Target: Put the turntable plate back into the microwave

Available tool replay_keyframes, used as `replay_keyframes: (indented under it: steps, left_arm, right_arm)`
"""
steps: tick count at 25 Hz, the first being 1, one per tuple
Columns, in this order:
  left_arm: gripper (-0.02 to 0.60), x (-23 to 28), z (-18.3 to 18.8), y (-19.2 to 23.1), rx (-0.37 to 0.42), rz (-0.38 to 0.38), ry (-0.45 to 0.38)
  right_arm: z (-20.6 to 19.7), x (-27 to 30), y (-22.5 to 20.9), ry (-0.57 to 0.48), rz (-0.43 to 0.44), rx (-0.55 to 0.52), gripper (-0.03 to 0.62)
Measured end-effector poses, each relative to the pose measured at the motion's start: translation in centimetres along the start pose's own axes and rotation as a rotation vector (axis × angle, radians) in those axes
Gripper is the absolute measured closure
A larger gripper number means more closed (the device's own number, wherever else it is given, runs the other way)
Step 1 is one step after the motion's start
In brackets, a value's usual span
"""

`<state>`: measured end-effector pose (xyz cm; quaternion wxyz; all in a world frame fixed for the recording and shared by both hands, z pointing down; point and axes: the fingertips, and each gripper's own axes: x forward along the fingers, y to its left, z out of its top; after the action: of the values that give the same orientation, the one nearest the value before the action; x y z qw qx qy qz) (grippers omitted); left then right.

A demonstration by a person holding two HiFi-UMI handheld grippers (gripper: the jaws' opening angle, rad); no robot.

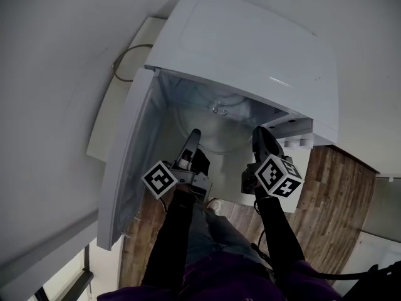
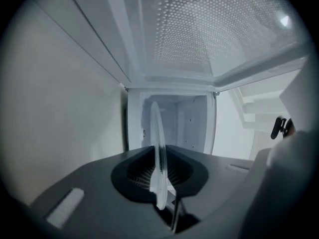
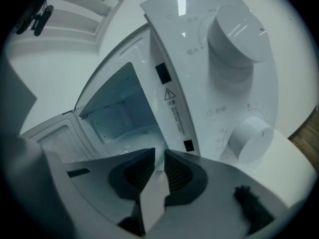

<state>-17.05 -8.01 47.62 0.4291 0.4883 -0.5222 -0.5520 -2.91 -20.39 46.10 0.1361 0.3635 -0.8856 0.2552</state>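
The clear glass turntable plate [image 1: 219, 132] hangs level in the mouth of the white microwave [image 1: 250, 49], between my two grippers. My left gripper [image 1: 192, 138] is at its left rim and my right gripper [image 1: 259, 137] at its right rim. In the left gripper view the plate [image 2: 155, 128] stands edge-on between the ribbed pads, and the left gripper [image 2: 159, 156] is shut on it. In the right gripper view the plate [image 3: 124, 131] shows faintly inside the cavity, running into the narrow gap of the right gripper [image 3: 158, 158], which is shut on the rim.
The microwave door [image 1: 128, 162] swings open to the left, and its perforated window [image 2: 199, 29] fills the top of the left gripper view. Two round knobs [image 3: 234, 34] [image 3: 249, 138] sit on the control panel right of the cavity. The microwave stands on a wooden counter [image 1: 329, 199].
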Motion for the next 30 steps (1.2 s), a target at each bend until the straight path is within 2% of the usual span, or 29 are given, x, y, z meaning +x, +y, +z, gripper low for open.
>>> replay_keyframes:
  steps: [5, 8, 14, 20, 30]
  left_arm:
    - [0.532, 0.4, 0.1, 0.0, -0.016, -0.009, -0.011]
    - [0.531, 0.6, 0.1, 0.2, -0.032, -0.017, -0.017]
    - [0.528, 1.8, 0.9, -0.4, -0.059, -0.055, -0.054]
    - [0.525, 4.0, 1.1, -0.8, -0.025, -0.064, -0.055]
    - [0.52, 6.7, 1.8, -0.4, -0.034, -0.034, -0.052]
  right_arm:
    - [0.3, 0.1, 0.0, -0.006, -0.05, -0.075, 0.531]
    - [0.9, -0.4, 0.4, -0.047, -0.072, -0.136, 0.531]
    - [0.6, -2.1, 3.2, -0.069, -0.038, -0.249, 0.531]
    - [-1.3, -3.6, 6.2, -0.047, 0.029, -0.257, 0.531]
    - [-2.1, -3.7, 6.3, -0.017, 0.032, -0.253, 0.531]
